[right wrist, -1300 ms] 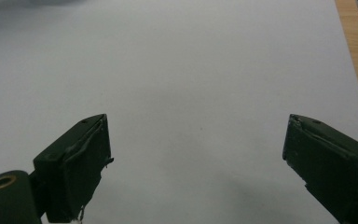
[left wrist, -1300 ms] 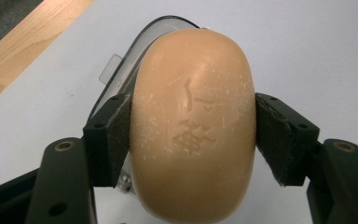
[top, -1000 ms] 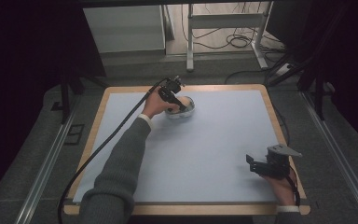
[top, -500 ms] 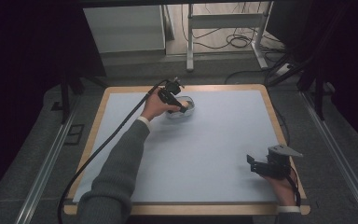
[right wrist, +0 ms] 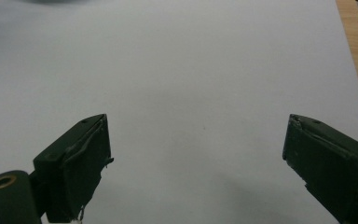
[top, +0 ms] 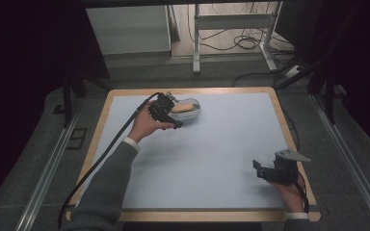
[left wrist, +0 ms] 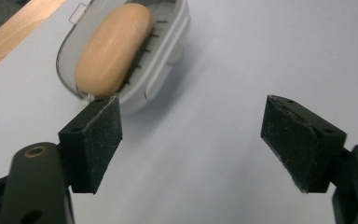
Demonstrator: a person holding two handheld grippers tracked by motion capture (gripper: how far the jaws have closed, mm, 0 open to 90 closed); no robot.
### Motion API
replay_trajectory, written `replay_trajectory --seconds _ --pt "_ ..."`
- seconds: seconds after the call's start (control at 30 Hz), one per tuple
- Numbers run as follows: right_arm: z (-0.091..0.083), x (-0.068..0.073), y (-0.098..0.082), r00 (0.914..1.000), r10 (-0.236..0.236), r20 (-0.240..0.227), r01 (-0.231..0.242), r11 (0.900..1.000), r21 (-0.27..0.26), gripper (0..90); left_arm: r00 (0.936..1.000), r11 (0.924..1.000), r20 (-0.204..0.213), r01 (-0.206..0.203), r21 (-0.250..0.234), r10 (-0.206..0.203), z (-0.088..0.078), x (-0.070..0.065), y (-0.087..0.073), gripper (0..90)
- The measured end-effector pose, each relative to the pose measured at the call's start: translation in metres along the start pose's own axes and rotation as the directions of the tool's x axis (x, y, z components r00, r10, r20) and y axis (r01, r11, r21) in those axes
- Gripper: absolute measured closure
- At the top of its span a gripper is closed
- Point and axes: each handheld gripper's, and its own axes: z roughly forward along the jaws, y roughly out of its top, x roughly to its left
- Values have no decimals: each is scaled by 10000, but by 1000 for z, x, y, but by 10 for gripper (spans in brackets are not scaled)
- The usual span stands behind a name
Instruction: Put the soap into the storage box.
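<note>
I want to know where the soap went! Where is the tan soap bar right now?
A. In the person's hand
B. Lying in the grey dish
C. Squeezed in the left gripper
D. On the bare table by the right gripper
B: the soap lies in the dish, and the left gripper stands open with nothing between its jaws.

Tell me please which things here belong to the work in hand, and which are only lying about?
Belonging to the work:
- tan soap bar
- grey soap dish holding it
- left claw, jaws just opening, nothing between them, beside the dish

Only lying about:
- right claw, open over bare table
- cables on the floor beyond the table
</note>
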Motion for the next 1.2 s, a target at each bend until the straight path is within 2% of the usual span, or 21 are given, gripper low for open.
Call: replay_trajectory --seconds 0.1,0.23,0.33,0.47,0.57,0.73,0.87,0.93,1.0,1.07,1.2 --pt "0 2 1 10000 -19 -37 18 10000 -52 74 9996 9992 17 276 -297 -276 -11 -7 -15 200" --pt "-1 4 2 9999 -42 -115 41 9999 -112 74 9995 9980 99 304 -545 -299 -19 -16 -34 200" --pt "-2 5 3 9999 -49 -148 46 9998 -189 74 9996 9973 58 290 -670 -287 -23 -21 -47 197" --pt "-1 5 3 9999 -22 -163 18 9998 -189 74 9982 9928 306 539 -1069 -509 -23 -31 -70 209" --pt "-1 5 2 9999 -29 -158 26 9999 -164 74 9986 9939 155 517 -978 -505 -21 -39 -87 211" --pt "0 7 2 9998 -123 -167 121 9999 -119 74 9962 9903 258 860 -1088 -836 -23 -46 -113 208" --pt "0 7 2 9999 -115 -112 114 9999 -91 74 9917 9855 378 1265 -1131 -1229 -28 -48 -135 207" --pt "0 7 2 9999 -111 -111 110 9999 -85 74 9903 9844 196 1386 -1087 -1373 -30 -50 -148 206" --pt "1 8 2 9998 -131 -137 130 9999 -63 74 9881 9820 65 1536 -1099 -1538 -31 -50 -155 204" --pt "1 8 2 9998 -175 -125 174 9998 -60 74 9831 9757 129 1831 -1206 -1829 -32 -49 -166 204" --pt "2 9 3 9997 -217 -139 216 9997 -62 74 9797 9747 -69 1987 -1022 -2004 -28 -48 -172 205"
